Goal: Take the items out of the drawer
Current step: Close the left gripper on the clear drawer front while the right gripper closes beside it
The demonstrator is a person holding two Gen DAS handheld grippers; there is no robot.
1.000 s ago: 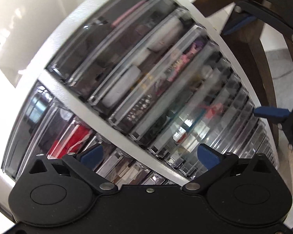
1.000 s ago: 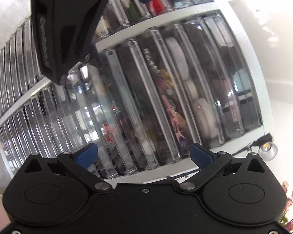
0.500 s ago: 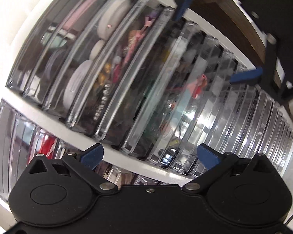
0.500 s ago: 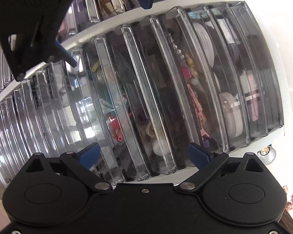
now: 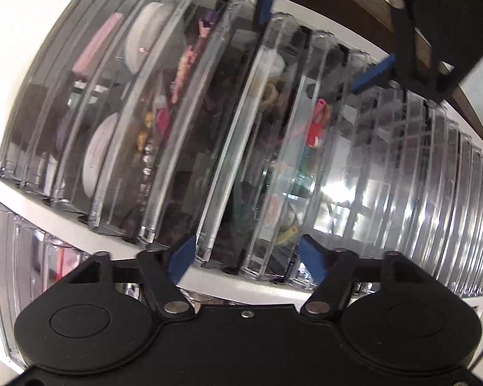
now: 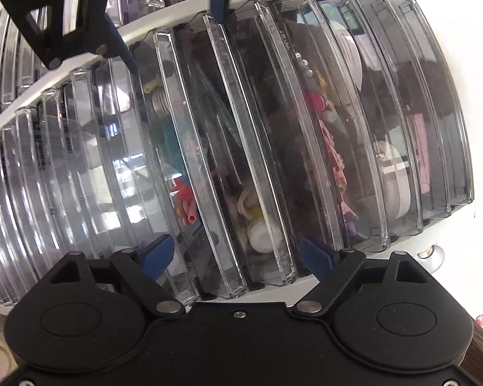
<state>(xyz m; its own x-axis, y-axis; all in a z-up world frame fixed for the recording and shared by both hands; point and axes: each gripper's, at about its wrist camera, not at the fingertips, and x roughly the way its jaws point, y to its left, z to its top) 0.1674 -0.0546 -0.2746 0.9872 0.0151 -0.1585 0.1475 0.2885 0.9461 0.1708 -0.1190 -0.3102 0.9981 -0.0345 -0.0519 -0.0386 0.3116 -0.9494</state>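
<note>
nearest to each camera, the black gripper body fills the lower frame. the left gripper (image 5: 248,255) has its blue fingertips (image 5: 182,257) spread apart, holding nothing, with the lower ends of two clear drawers showing between them. the right gripper (image 6: 236,255) is likewise spread and holding nothing, its tips flanking the near ends of about three drawers. both tools point straight at the front of a white drawer cabinet (image 5: 209,284), from opposite ends of one row; each gripper shows at the far edge of the other's view, tips apart.

the drawers (image 6: 264,160) are transparent plastic, packed side by side in rows divided by a white shelf bar (image 6: 164,16). two rows are visible; an exact drawer count cannot be made because the far ones blur together. all visible drawers sit closed.

contents seen through the fronts: red tubes (image 6: 185,201), a white round item (image 6: 262,236), pink pieces (image 5: 185,64), two white discs (image 5: 141,40). beyond the cabinet stands dark wooden furniture (image 5: 367,3) and a white wall.
</note>
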